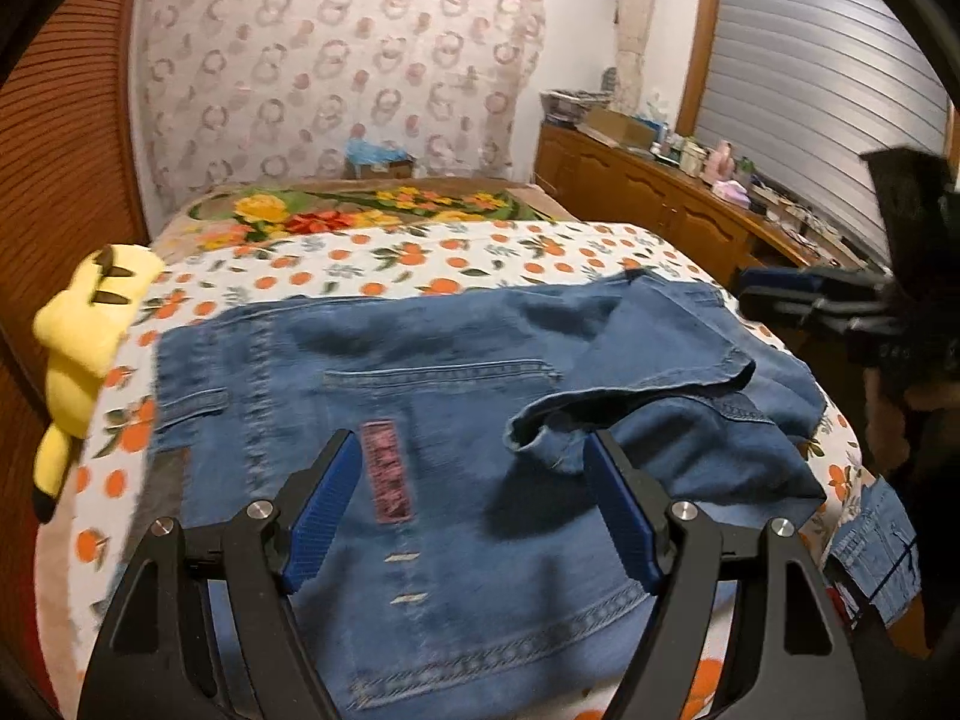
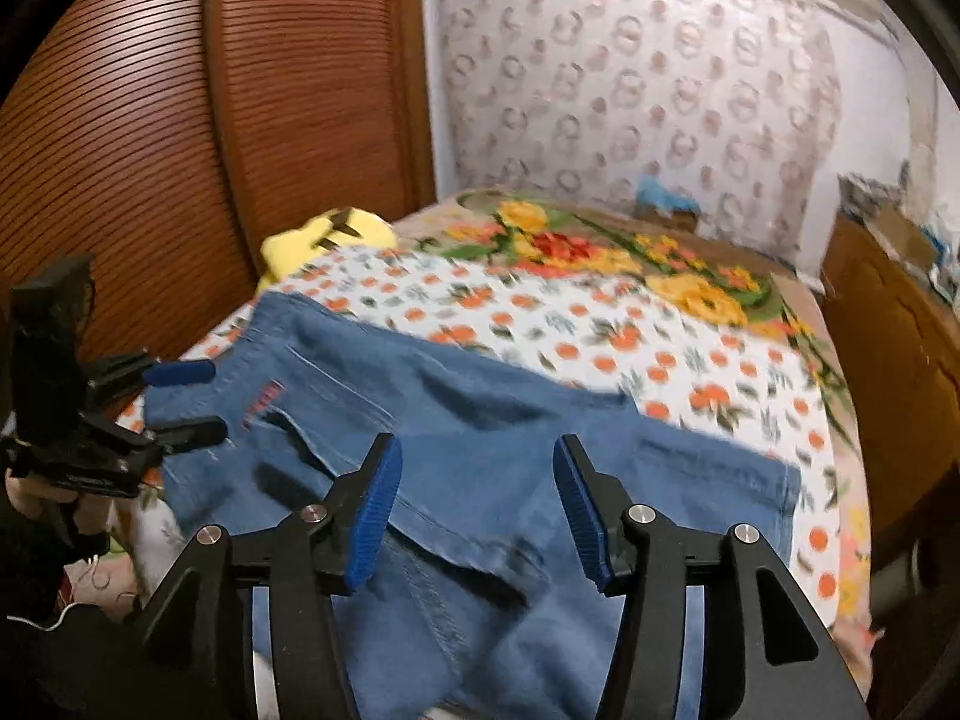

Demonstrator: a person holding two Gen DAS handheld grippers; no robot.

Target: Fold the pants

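Blue jeans (image 1: 420, 396) lie partly folded on the bed, waistband and back pocket up, with a leg end (image 1: 648, 384) laid over the right part. My left gripper (image 1: 471, 450) is open and empty just above the jeans near a pink label (image 1: 387, 471). In the right wrist view the jeans (image 2: 498, 438) spread across the bed. My right gripper (image 2: 477, 456) is open and empty above them. The left gripper (image 2: 192, 399) shows there at the left, open over the waistband. The right gripper (image 1: 780, 294) shows at the right edge of the left wrist view, blurred.
The bed has an orange-print sheet (image 1: 420, 252) and a floral blanket (image 1: 360, 210) behind. A yellow plush toy (image 1: 84, 324) lies at the left bed edge by a wooden slatted wall (image 2: 150, 150). A cluttered wooden cabinet (image 1: 660, 192) stands to the right.
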